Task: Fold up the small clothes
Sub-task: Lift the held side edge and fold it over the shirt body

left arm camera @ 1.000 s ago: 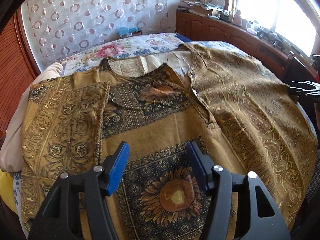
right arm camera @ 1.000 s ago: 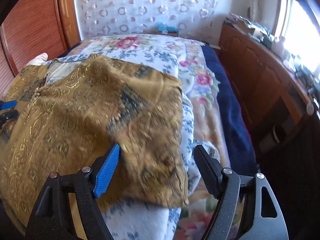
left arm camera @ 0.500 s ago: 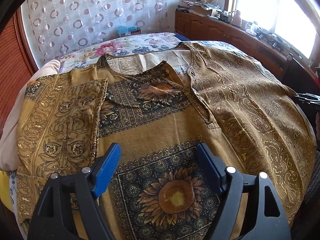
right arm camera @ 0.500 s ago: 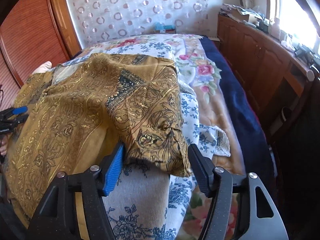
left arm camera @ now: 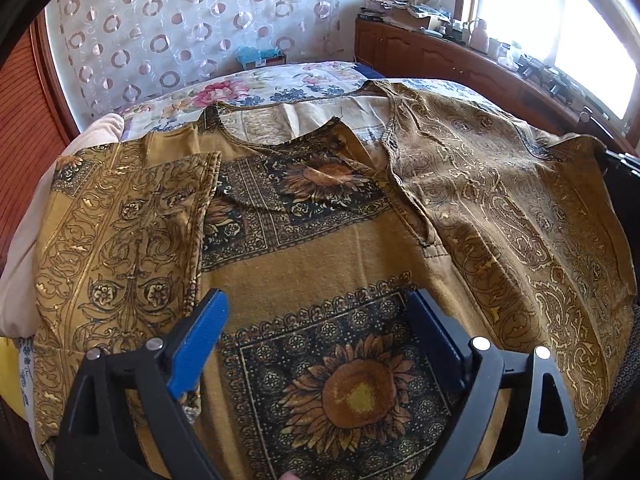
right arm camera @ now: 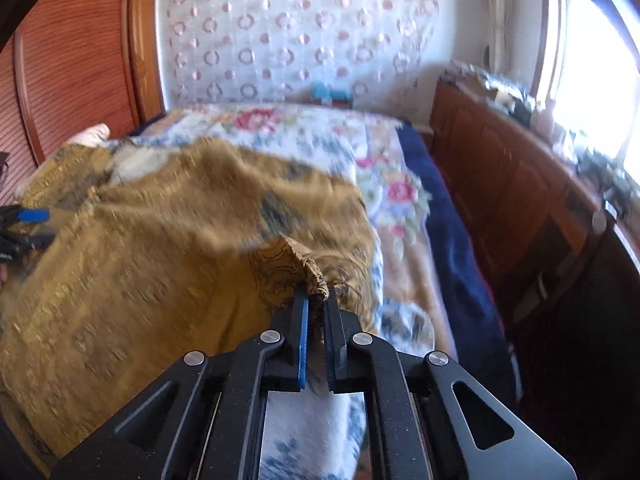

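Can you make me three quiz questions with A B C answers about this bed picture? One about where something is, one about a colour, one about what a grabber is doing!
1. Where does the golden shirt lie?
A. On the bed
B. On the floor
C. On a chair

2. What colour are the pads on the left gripper fingers?
A. Red
B. Blue
C. Green

3. What is the right gripper doing?
A. Hanging empty
B. Pinching the shirt's edge
C. Holding a cup

Answers:
1 A, the shirt is spread over the flowered bedcover.
2 B, the pads show bright blue.
3 B, gold cloth is squeezed between its shut fingers.
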`<control>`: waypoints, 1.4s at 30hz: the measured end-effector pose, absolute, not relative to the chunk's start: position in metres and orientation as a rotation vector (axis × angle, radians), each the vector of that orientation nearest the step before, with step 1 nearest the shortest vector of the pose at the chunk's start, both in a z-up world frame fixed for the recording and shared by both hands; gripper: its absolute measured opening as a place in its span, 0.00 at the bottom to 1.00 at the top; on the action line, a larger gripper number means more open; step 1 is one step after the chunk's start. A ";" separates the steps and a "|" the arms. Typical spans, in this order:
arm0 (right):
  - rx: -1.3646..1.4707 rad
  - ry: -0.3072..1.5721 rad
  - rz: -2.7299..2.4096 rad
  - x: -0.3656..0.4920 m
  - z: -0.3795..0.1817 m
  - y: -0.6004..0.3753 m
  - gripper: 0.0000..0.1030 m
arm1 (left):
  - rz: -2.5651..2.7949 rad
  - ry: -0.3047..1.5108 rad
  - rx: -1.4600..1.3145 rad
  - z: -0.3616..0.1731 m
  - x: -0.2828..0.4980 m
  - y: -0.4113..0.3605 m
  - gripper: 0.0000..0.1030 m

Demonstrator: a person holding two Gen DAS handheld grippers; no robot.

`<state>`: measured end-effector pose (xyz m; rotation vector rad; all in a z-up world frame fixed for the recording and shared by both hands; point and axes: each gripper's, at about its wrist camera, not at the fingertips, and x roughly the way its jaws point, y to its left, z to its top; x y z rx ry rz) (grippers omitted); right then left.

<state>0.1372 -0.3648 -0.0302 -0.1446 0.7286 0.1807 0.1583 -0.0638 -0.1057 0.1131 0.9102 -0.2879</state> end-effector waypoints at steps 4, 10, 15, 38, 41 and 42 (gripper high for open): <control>-0.187 0.698 0.267 0.141 -0.022 -0.328 0.04 | -0.273 0.922 0.106 -0.107 0.160 -0.062 0.97; -0.198 0.801 0.374 0.152 -0.050 -0.289 0.04 | -0.279 0.925 0.112 -0.107 0.161 -0.061 0.98; -0.196 0.871 0.371 0.154 -0.069 -0.281 0.04 | -0.282 0.892 0.143 -0.100 0.153 -0.063 0.97; -0.004 0.882 0.110 0.151 -0.053 -0.378 0.50 | -0.437 0.612 0.064 -0.013 0.061 -0.089 0.97; 0.044 0.913 0.095 0.162 -0.065 -0.391 0.50 | -0.440 0.614 0.071 -0.015 0.058 -0.092 0.97; 0.057 0.916 0.094 0.164 -0.067 -0.393 0.50 | -0.442 0.616 0.069 -0.016 0.058 -0.093 0.97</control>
